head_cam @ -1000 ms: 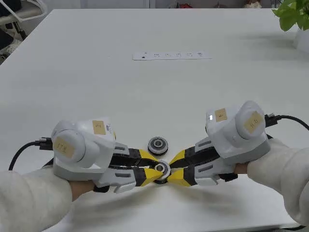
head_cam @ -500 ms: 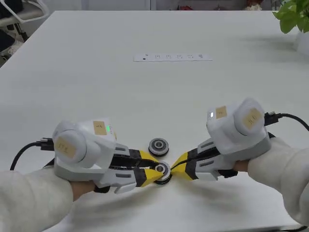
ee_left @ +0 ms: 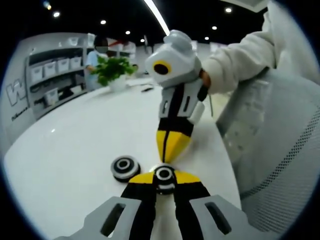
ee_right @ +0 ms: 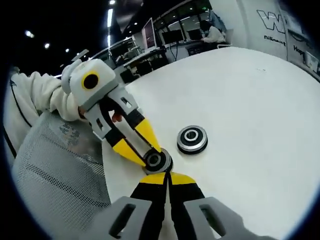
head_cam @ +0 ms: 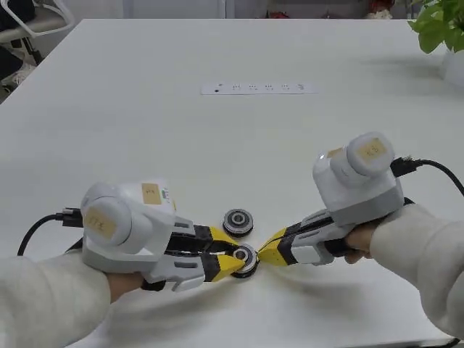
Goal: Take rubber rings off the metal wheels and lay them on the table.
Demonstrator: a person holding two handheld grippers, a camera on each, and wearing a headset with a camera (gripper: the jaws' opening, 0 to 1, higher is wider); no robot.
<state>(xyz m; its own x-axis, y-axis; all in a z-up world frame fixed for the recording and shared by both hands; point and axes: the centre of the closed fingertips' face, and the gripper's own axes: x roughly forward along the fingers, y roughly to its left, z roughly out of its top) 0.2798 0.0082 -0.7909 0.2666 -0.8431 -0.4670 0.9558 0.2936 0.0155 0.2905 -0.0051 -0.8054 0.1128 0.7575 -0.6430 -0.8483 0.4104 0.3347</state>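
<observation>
Clamped in left gripper (head_cam: 233, 261): black-ringed round metal wheel (head_cam: 244, 255); right gripper (head_cam: 267, 253) jaws pressed together, tips touching its rim; second identical wheel (head_cam: 237, 220) just beside.

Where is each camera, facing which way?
Head view: on the headset, looking down at the table; both sleeves show.
Left gripper view: on the left hand-held gripper, facing the wheel it clamps; a sleeve shows.
Right gripper view: on the right hand-held gripper, facing that wheel from opposite; a sleeve shows.
Shared: that wheel, the loose wheel.
</observation>
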